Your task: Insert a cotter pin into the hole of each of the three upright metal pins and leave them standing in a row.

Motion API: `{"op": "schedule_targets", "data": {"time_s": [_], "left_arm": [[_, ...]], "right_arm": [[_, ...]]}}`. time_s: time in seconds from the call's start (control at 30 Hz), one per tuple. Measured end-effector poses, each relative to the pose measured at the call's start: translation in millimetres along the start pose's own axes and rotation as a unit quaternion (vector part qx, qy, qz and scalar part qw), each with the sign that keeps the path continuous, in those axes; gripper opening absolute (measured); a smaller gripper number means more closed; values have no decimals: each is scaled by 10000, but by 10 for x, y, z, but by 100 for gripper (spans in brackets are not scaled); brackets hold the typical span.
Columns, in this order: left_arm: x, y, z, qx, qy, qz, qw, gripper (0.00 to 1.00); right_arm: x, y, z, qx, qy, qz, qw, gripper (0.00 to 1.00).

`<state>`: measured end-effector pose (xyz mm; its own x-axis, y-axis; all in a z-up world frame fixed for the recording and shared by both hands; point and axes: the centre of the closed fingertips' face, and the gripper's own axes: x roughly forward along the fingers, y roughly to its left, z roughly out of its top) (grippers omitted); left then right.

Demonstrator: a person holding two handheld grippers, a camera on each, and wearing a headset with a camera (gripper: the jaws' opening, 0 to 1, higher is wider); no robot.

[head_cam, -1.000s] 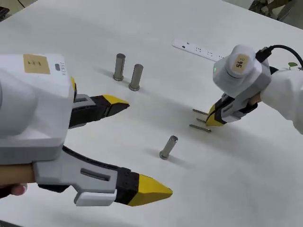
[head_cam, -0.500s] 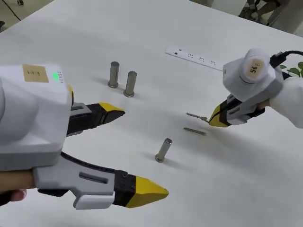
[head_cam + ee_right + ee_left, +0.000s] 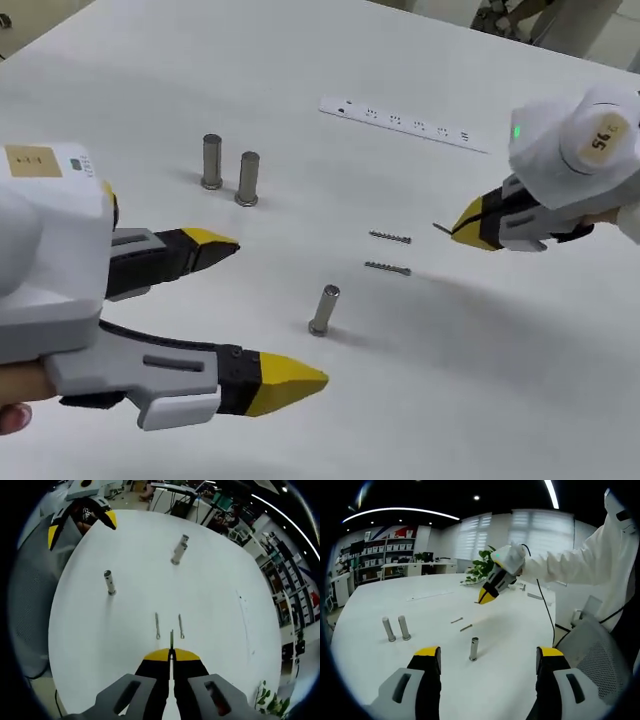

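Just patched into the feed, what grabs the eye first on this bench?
The right gripper, raised over the right side of the table, is shut on a thin cotter pin poking from its yellow tips. Near the camera, the left gripper gapes wide open. Between them three metal pins stand: a pair farther back and a lone pin nearer, with two loose cotter pins lying flat to its right.

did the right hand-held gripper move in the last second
Yes. The right hand-held gripper was down at the two cotter pins on the table; it has risen off to their right, shut on a third cotter pin.
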<state>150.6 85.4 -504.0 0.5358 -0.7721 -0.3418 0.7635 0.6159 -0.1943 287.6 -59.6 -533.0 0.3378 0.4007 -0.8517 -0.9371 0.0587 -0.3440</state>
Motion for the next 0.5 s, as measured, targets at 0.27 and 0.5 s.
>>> {"op": "schedule_targets", "data": {"time_s": [0.27,0.5], "left_arm": [[7,33,24,-180,-64,-30,9998,69],[139,42,131,-477,-246,-229,9983,60]], "right_arm": [[-151,168,103,56,-390,-358,9986,0],[-252,270,199,103,-623,-712,9955,0]]}}
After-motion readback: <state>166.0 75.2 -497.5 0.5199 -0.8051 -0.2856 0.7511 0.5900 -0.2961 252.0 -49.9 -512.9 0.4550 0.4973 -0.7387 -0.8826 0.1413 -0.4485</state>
